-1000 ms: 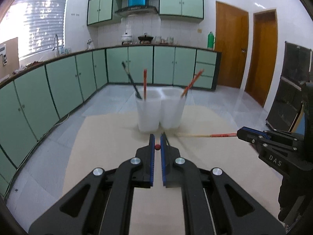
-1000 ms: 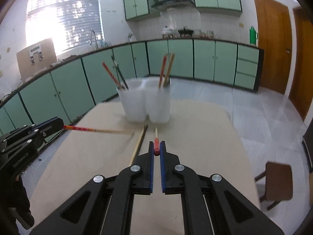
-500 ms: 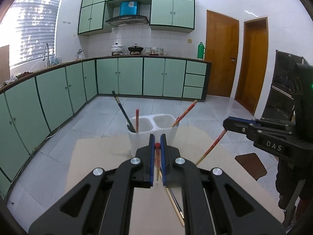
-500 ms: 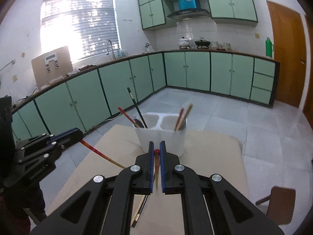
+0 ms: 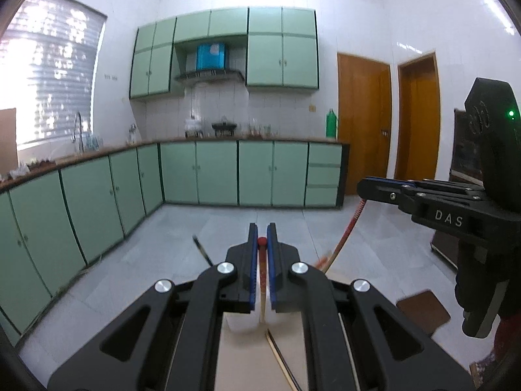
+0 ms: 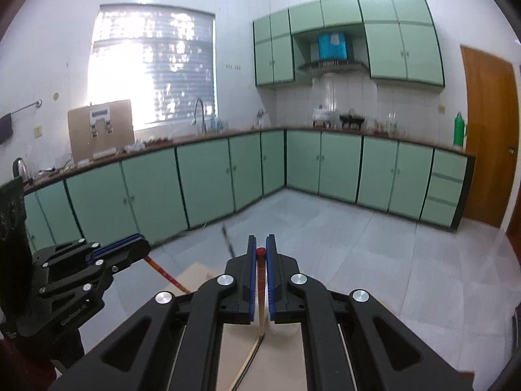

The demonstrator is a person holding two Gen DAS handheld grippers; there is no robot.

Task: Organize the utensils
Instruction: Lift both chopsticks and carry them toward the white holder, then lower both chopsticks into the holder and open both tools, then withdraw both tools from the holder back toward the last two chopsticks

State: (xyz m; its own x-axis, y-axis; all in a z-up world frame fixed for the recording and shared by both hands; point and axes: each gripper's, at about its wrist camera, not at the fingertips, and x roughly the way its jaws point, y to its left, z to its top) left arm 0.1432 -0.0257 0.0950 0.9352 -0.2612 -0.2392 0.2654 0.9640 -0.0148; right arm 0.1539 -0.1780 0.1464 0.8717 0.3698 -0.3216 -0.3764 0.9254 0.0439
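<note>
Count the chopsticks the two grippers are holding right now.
2. One red-capped chopstick stands pinched in the left gripper, a matching chopstick in the right gripper. Loose chopsticks lie on the table below; others may be hidden.

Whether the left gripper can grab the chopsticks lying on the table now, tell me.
Probably not: the left gripper is shut on a red-tipped chopstick, raised above the loose chopsticks, so it is occupied.

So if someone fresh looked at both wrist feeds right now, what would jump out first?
Probably the left gripper, bottom centre of its own view, shut on a red-tipped chopstick pointing down at the table. The right gripper mirrors it in the right wrist view, clamping its own chopstick. Behind both, the mint-green cabinets fill the background.
</note>
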